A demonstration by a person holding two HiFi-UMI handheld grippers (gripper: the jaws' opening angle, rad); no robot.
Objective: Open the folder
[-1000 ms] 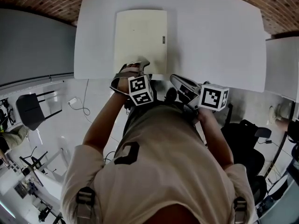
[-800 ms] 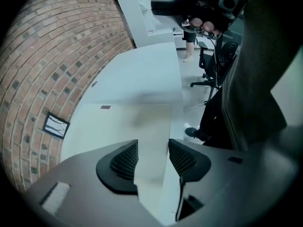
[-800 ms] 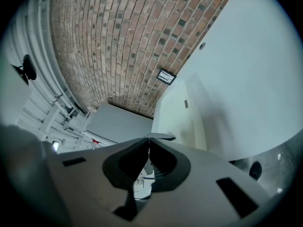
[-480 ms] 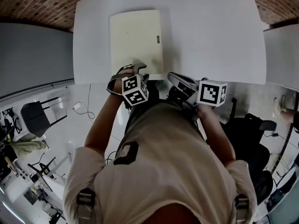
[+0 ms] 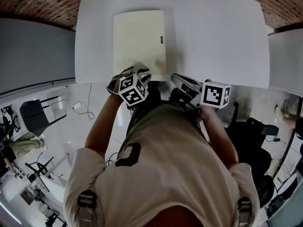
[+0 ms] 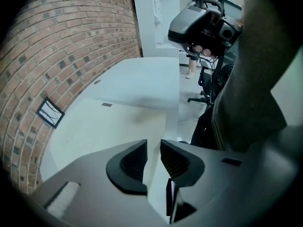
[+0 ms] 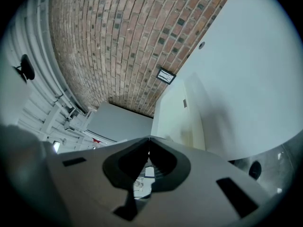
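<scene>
**Folder still closed; left jaws narrowing at its near edge**

A white table (image 5: 218, 37) stands against a brick wall (image 5: 47, 4). The cream folder (image 5: 139, 37) lies flat and closed on the table's left half, reaching the near edge, where it lay a second ago.

The left gripper (image 6: 153, 156) points steeply down at that near edge. Its jaws have just been closing and now stand a narrow gap apart, with folder surface showing through the gap. Its marker cube (image 5: 131, 90) has rolled since the earlier frame. The right gripper (image 7: 148, 150) is unchanged: jaws together, empty, just off the table edge to the folder's right.

The head view hides the left jaw tips behind hand and cube. Whether the pads touch the cover cannot be told. A small dark tag (image 5: 161, 40) on the folder's right edge is too small to read.
</scene>
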